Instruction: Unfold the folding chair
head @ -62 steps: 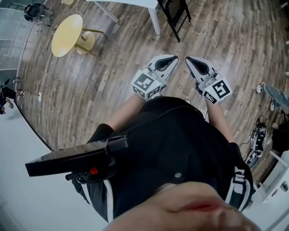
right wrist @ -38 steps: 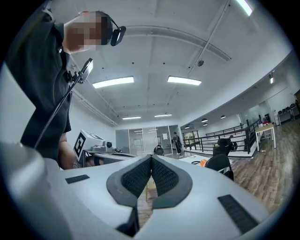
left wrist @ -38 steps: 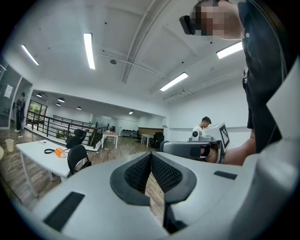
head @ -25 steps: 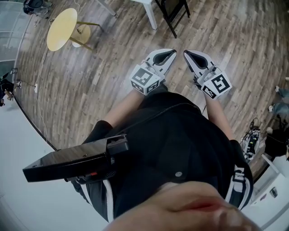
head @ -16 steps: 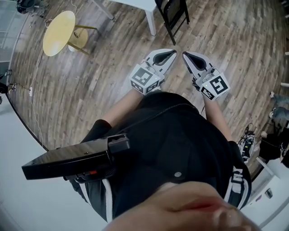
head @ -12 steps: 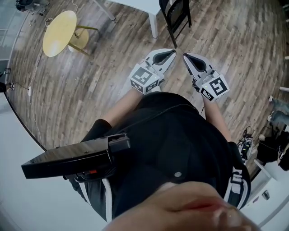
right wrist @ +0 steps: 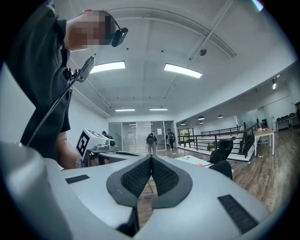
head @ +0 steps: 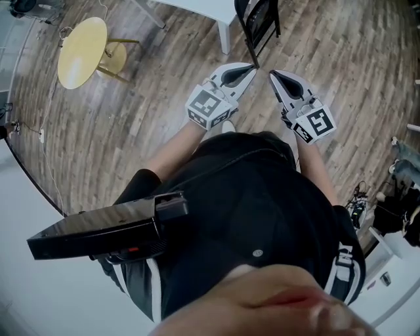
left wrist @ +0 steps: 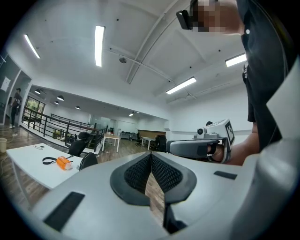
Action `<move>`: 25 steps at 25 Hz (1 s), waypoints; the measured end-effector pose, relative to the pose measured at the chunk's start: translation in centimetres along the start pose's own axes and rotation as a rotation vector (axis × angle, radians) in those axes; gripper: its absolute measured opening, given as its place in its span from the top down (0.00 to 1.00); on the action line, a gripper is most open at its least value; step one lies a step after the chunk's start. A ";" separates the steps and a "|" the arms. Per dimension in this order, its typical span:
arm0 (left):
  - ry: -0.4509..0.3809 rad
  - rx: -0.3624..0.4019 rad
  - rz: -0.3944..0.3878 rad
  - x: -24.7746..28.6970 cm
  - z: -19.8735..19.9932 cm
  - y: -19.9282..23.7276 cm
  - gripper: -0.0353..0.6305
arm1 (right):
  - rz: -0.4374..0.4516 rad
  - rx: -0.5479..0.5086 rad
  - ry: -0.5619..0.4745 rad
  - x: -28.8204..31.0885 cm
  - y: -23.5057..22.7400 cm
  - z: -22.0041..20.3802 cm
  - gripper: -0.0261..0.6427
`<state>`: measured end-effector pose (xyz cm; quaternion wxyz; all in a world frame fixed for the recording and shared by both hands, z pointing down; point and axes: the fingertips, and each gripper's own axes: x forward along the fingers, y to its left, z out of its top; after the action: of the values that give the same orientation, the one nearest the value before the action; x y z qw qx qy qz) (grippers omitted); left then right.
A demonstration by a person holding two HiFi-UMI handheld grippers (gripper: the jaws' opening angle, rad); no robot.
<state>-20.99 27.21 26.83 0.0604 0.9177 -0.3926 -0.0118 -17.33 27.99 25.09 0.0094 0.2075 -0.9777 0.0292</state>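
Observation:
The black folding chair (head: 258, 23) stands folded at the top of the head view, leaning by a leg of a white table (head: 213, 8). Both grippers are held out level in front of the person, side by side, their tips just short of the chair's lower legs. My left gripper (head: 252, 65) is shut and empty. So is my right gripper (head: 272, 73). In the left gripper view the jaws (left wrist: 151, 154) meet, with the chair's dark backrest (left wrist: 87, 160) beyond at the left. The right gripper view shows shut jaws (right wrist: 151, 158) and the backrest (right wrist: 221, 168) at the right.
A round yellow table (head: 80, 42) stands on the wood floor at the upper left. The white table carries an orange object (left wrist: 63, 162). Bags and gear (head: 400, 197) lie at the right edge. People (right wrist: 151, 140) stand far off by glass doors.
The person has walked towards the chair: it and the white table now sit closer to the gripper tips. Both grippers stayed shut and side by side.

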 end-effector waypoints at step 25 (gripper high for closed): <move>0.030 0.017 0.180 21.5 1.6 5.0 0.94 | 0.156 0.041 -0.071 -2.7 -22.9 1.1 0.95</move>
<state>-9.87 8.11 26.45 0.0594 0.8792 -0.4726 0.0108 -5.55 8.14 25.17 -0.0319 0.1319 -0.9898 0.0425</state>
